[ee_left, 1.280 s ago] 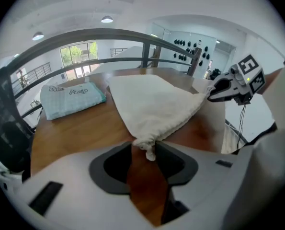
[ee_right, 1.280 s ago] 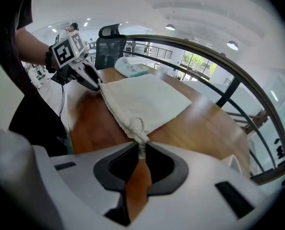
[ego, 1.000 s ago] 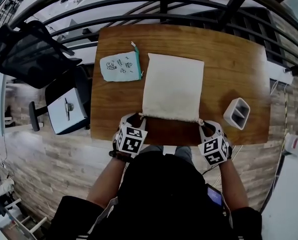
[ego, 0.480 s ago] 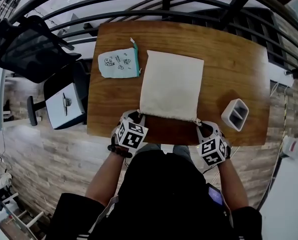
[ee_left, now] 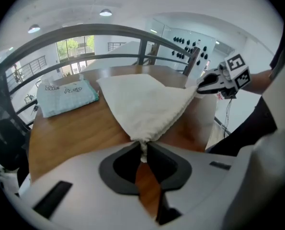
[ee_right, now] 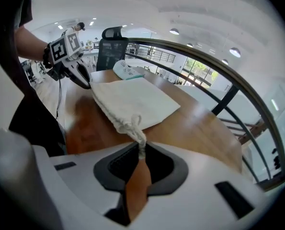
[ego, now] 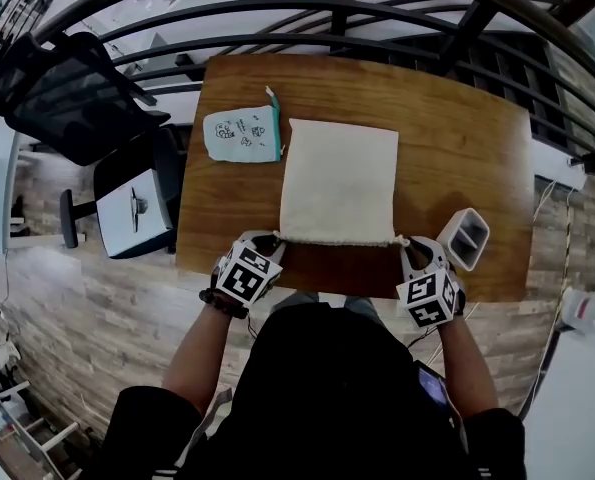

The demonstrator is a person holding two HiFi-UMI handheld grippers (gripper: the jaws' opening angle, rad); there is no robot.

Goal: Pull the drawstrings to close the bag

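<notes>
Our left gripper (ee_left: pixel 142 152) has just closed its fingers on one drawstring (ee_left: pixel 143 143), our right gripper (ee_right: pixel 141 153) pinches the other, so we can pull the bag (ego: pixel 339 183) shut.

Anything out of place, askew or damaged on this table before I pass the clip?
Nothing stands out. The cream bag lies flat and intact on the table. The left gripper, whose jaws have just been closing, and the right gripper each pinch a drawstring. The printed pouch lies beside it.
</notes>
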